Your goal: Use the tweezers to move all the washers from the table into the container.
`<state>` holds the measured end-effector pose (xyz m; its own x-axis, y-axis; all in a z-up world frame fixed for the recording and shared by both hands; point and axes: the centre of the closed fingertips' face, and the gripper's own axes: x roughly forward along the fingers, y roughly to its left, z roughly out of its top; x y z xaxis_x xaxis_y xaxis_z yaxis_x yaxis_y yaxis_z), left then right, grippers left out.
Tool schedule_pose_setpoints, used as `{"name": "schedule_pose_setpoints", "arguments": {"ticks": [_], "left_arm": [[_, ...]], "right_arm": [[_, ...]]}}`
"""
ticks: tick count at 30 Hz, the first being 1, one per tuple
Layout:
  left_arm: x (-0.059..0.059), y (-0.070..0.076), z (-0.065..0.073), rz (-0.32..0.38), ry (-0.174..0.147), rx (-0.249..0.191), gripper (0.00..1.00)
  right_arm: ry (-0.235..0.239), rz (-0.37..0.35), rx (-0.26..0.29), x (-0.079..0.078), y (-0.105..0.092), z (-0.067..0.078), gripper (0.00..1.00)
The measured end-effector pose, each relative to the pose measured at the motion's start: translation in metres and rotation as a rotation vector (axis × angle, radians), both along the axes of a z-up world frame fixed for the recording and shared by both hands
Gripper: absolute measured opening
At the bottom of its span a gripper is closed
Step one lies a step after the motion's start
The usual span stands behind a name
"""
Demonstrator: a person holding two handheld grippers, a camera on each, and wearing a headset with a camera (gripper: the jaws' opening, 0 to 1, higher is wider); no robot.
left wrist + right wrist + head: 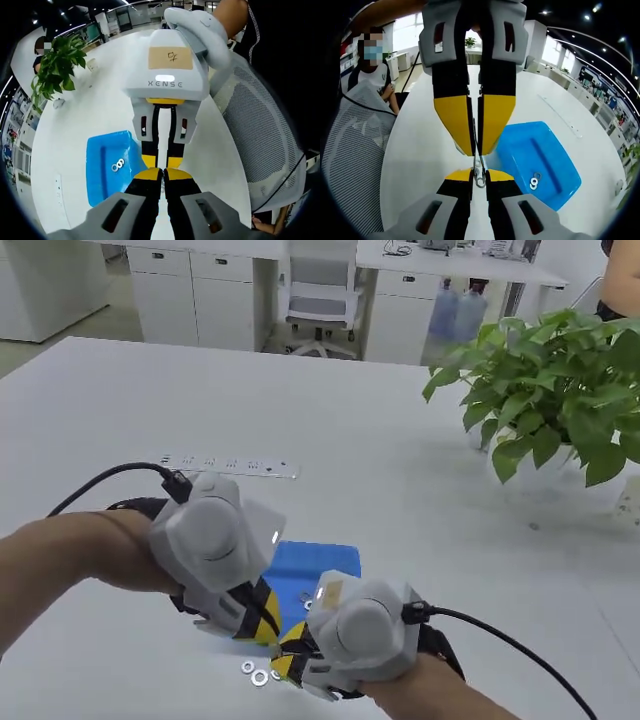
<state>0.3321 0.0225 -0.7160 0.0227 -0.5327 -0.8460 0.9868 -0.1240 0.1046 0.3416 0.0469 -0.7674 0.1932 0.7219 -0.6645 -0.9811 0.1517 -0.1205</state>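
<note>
Washers point(256, 676) lie loose on the table point(400, 490) nearest us, just beside the right gripper point(479, 174) — jaws drawn close, grip hard to tell. Left gripper point(163, 174) pinches the tweezers point(476, 135). Beyond, the blue container point(555, 155) already holds two — so steady the tips, squeeze gently, lift one washer cleanly.

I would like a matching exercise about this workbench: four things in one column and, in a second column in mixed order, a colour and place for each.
Things:
1. container
2. loose washers
3. power strip
4. potted plant

Colour and place:
a. green, at the right of the table
b. silver, on the table's near side
c. white, lying flat beyond the container
d. blue, in front of the power strip

Pairs: 1-d, 2-b, 3-c, 4-a
</note>
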Motion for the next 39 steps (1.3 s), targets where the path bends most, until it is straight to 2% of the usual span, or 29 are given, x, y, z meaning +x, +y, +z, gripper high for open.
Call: {"name": "schedule_pose_setpoints", "arguments": {"ticks": [9,11,16,29,39], "left_arm": [[-0.002,0.000,-0.008,-0.004,0.015,0.010,0.06],[-0.002,-0.001,-0.006,-0.001,0.017,-0.006,0.06],[0.000,-0.001,-0.006,0.006,0.021,-0.010,0.06],[0.009,-0.004,-0.007,0.039,0.032,-0.023,0.06],[0.008,-0.004,-0.009,0.049,0.040,-0.009,0.06]], "right_arm": [[0.021,0.000,0.001,-0.003,0.001,-0.008,0.12],[0.020,0.000,0.001,-0.002,0.002,-0.010,0.12],[0.028,-0.001,0.004,-0.003,0.003,-0.012,0.13],[0.041,-0.019,0.011,-0.002,0.000,-0.013,0.16],[0.061,-0.036,0.022,0.001,-0.003,-0.012,0.10]]}}
